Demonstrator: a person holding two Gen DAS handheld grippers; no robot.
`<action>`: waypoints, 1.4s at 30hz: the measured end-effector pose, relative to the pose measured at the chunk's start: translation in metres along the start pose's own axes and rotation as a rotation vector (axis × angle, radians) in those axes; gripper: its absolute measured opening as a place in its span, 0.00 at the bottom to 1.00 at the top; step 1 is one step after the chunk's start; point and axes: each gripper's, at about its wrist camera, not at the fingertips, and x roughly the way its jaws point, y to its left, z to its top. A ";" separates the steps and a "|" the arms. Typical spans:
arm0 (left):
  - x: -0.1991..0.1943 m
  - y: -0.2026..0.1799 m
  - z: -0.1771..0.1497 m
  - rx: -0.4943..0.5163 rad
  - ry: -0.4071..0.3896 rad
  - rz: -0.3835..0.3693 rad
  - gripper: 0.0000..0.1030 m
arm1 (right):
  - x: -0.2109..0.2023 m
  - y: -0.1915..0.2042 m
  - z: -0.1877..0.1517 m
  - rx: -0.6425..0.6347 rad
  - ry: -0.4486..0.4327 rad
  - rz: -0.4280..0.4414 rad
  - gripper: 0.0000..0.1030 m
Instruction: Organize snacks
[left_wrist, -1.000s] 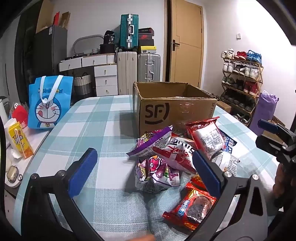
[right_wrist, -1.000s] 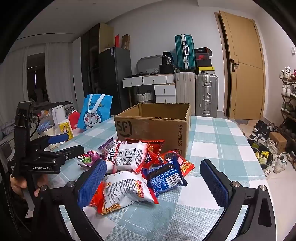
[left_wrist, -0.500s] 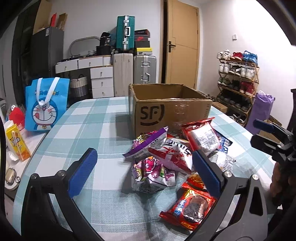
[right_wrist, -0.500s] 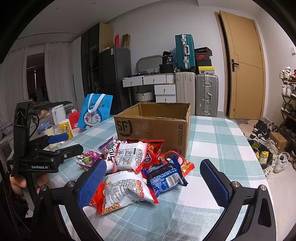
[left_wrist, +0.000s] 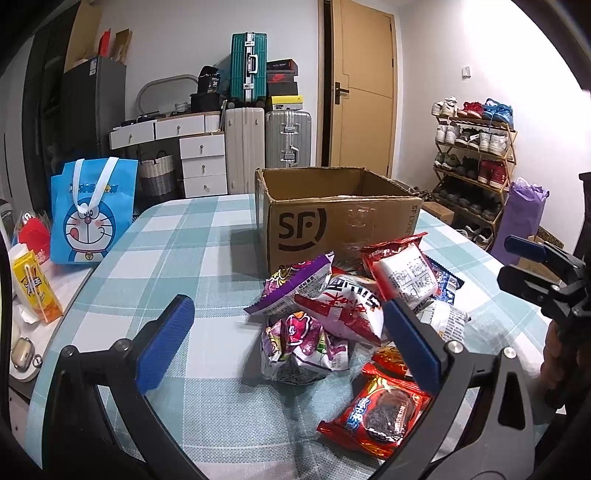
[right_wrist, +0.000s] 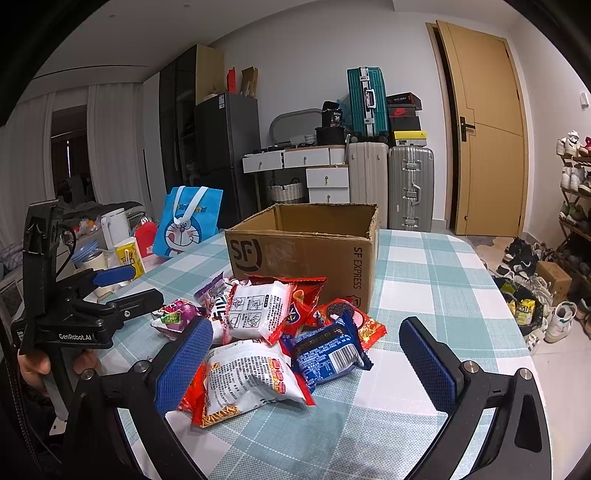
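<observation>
Since a moment ago, the left gripper (left_wrist: 288, 332) has slid a little to the left, so the snack pile (left_wrist: 351, 314) now sits more to the right between its blue fingers, and the right gripper (right_wrist: 306, 354) has hardly moved at all. Both grippers have their jaws spread wide and hold nothing. The snacks lie in a heap on the checked tablecloth (left_wrist: 177, 243), just in front of the brown cardboard box (left_wrist: 332, 221). The box is open on top and has a big "SF" mark on its front; the right view shows "SF EXPRESS" down its side. A red cookie packet (left_wrist: 376, 413) lies near the left gripper's right finger. A dark blue packet (right_wrist: 328, 350) with a barcode and a white noodle bag (right_wrist: 243, 384) lie close to the right gripper. The left gripper's body reads "GenRobot.AI" in the right view. A blue bag (left_wrist: 92, 214) with a cartoon cat face stands beside the table.
</observation>
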 end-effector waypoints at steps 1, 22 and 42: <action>-0.001 0.000 0.000 -0.001 -0.004 -0.005 0.99 | 0.001 0.000 0.000 0.001 0.003 0.000 1.00; -0.001 0.000 0.002 0.000 0.004 0.003 0.99 | 0.005 -0.001 -0.001 0.000 0.012 -0.022 1.00; 0.009 -0.005 -0.003 0.018 0.093 -0.060 0.99 | 0.024 0.006 0.000 0.008 0.132 0.037 1.00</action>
